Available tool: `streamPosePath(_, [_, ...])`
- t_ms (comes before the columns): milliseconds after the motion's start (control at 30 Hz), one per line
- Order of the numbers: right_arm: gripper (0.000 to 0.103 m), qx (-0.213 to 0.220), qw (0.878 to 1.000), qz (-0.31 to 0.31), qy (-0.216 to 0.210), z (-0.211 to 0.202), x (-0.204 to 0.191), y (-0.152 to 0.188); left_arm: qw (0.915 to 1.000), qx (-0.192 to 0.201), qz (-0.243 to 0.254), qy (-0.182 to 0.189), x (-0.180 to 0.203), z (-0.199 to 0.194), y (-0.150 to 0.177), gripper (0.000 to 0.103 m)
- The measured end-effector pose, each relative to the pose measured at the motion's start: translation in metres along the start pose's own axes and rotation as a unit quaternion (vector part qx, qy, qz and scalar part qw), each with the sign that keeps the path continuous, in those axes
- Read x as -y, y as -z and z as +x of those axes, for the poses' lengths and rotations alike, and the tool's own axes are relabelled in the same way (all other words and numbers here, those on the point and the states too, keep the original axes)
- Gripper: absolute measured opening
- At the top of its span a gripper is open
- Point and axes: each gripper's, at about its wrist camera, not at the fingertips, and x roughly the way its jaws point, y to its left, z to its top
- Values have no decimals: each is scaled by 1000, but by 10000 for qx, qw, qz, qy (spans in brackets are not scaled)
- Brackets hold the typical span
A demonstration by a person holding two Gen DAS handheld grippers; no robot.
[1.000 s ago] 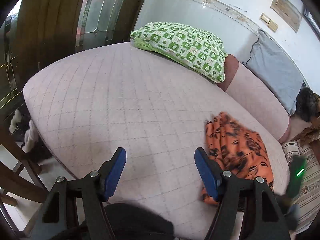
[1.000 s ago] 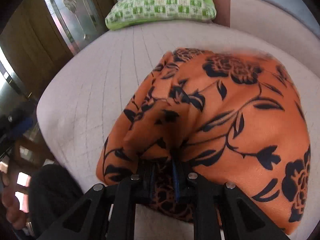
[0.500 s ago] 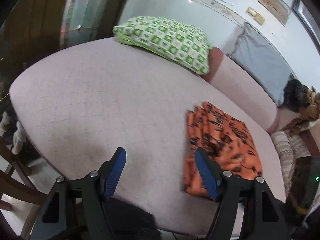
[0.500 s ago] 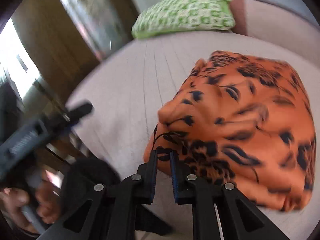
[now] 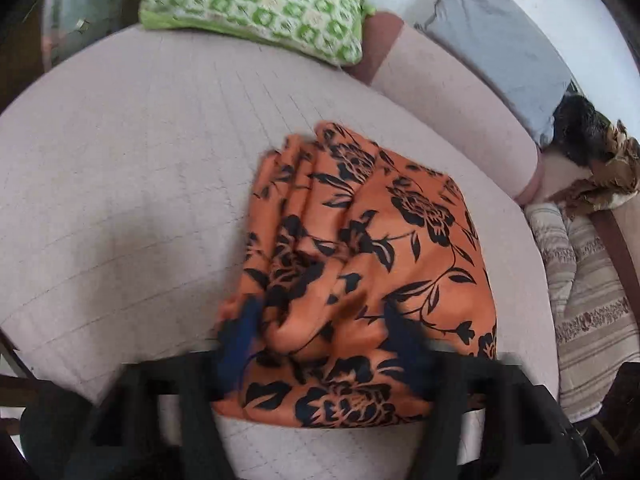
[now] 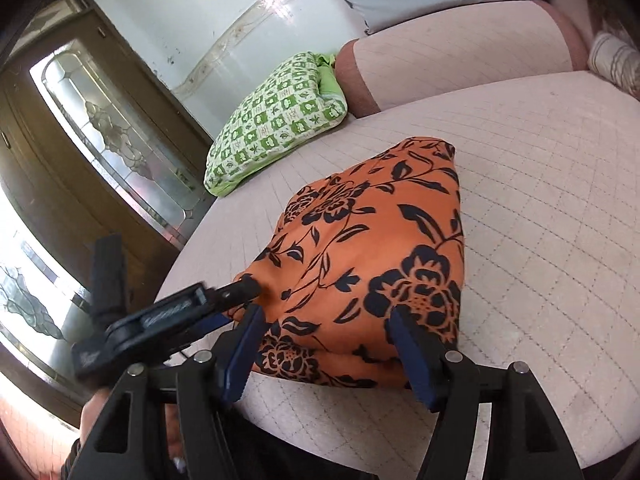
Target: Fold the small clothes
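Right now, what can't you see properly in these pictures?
- Left claw, left view: motion blur smears its fingers, so any grip on the cloth is unclear.
- Cloth's underside, both views: its own folds hide it.
- Dark heap, left view: too blurred to identify.
- Person's hand, right view: mostly hidden behind the right claw.

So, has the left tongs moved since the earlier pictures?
Yes. The left tongs moved toward the orange cloth, away from the bare bed cover; its jaws have been closing around a fold.

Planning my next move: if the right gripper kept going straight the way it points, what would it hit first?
Most likely the orange floral cloth: its near edge lies between the open fingers of the right gripper, which have just been opening. Depth is unclear.
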Motion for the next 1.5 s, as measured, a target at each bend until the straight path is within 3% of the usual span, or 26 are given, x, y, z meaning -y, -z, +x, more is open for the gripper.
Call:
streamPosePath(33, [68, 14, 10000, 33, -14, -5, 0, 4, 9998, -154, -104, 59, -2, 5, -2, 13])
streamPosePath(100, [68, -5, 9999, 127, -35, 2, 5, 5, 9981, -298, -441, 304, -9, 8, -6, 12])
streamPosePath(167, [68, -43, 9997, 234, -40, 5, 11, 3, 9991, 182, -277, 274, 2, -20, -6, 11])
streamPosePath(233, [68, 5, 9995, 307, -42, 2, 16, 2, 9947, 1000, 173, 157, 25, -68, 3, 11])
streamPosePath(300, [68, 34, 9993, 374, -78, 0, 20, 0, 9905, 1326, 355, -35, 31, -87, 22, 11])
streamPosePath(367, [68, 52, 9994, 336, -59, -1, 22, -2, 9933, 1070, 277, -331, 20, -65, 37, 12])
streamPosePath(433, [68, -35, 9992, 386, -93, 1, 23, -4, 9978, 293, -217, -555, -14, -14, 51, 12])
streamPosePath(467, [68, -62, 9993, 356, -63, 1, 23, -5, 9980, 155, -321, -516, -23, -3, 54, 13])
streamPosePath(633, [72, -20, 9997, 236, -9, -4, 17, -20, 9984, 283, -14, -483, -15, -11, 52, 13])
streamPosePath(767, [76, -61, 9982, 251, -546, 5, 2, -39, 9985, 282, -15, -462, -18, -4, 59, 14])
streamPosePath(833, [87, -444, 9939, 421, -913, 27, 6, -37, 9989, 229, -39, -412, -18, -8, 59, 17])
streamPosePath(867, [89, -889, 9895, 621, -958, 48, 14, -31, 9992, 181, -91, -347, -18, -12, 58, 18])
streamPosePath(900, [89, -1326, 9840, 880, -799, 69, 26, -20, 9992, 188, -144, -321, -19, -18, 55, 24])
streamPosePath(933, [89, -1468, 9809, 1006, -781, 77, 33, -13, 9989, 303, -109, -332, -18, -34, 53, 33])
streamPosePath(1033, [89, -1278, 9814, 1005, -1024, 71, 37, -11, 9944, 1011, 180, -257, -1, -80, 37, 55])
streamPosePath(1133, [89, -1291, 9799, 1053, -1098, 73, 40, -10, 9926, 1085, 523, 165, 25, -78, 9, 56])
streamPosePath(1200, [89, -1267, 9807, 969, -1130, 71, 39, -8, 9934, 899, 692, 141, 37, -49, -7, 57])
streamPosePath(1267, [89, -1316, 9802, 922, -1158, 68, 39, -8, 9959, 361, 602, -579, 26, 2, -10, 56])
streamPosePath(1300, [88, -1362, 9792, 943, -1171, 65, 40, -10, 9933, -207, 559, -993, 11, 39, -5, 59])
streamPosePath(1367, [89, -1312, 9774, 1077, -1259, 53, 43, -20, 9972, -37, 339, -669, -5, 38, 3, 63])
streamPosePath(1500, [89, -658, 9844, 1098, -1211, 28, 59, -60, 9925, 48, 622, -1050, 11, 18, 4, 65])
